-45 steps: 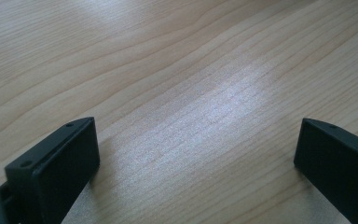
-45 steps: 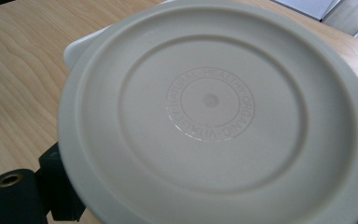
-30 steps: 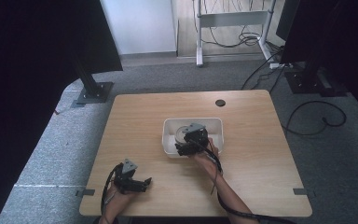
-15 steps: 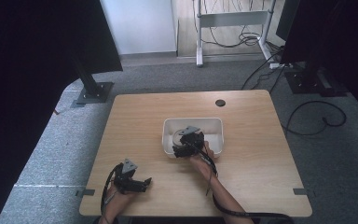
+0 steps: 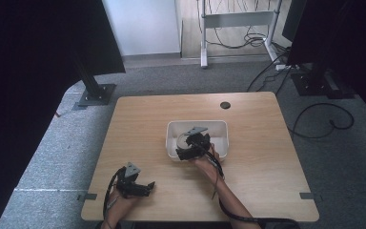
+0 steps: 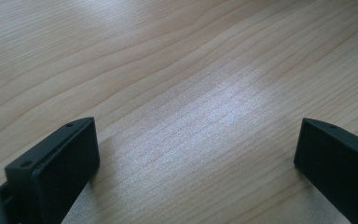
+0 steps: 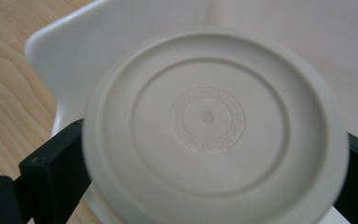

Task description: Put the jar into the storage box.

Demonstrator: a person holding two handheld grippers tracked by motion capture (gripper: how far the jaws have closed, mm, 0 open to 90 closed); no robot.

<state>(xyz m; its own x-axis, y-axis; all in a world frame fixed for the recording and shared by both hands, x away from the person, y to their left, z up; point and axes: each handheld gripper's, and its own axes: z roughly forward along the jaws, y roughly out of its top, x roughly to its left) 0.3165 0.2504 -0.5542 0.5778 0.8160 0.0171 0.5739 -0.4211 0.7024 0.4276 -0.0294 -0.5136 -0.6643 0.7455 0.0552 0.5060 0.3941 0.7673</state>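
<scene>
Grey carpet surrounds one light wooden table (image 5: pixel 248 119) carrying a single white rectangular plastic tub (image 5: pixel 219 128). At the tub's near-left corner, the right gripper (image 5: pixel 187 149) clamps one round cream plastic lid (image 7: pixel 214 126) by its edges, seemingly lifting it from or lowering it into the tub. Well to the tub's near left, the left gripper (image 5: pixel 143 187) rests spread and empty, apparently waiting.

Open table (image 5: pixel 257 186) surrounds the central white bin (image 5: pixel 221 128).
</scene>
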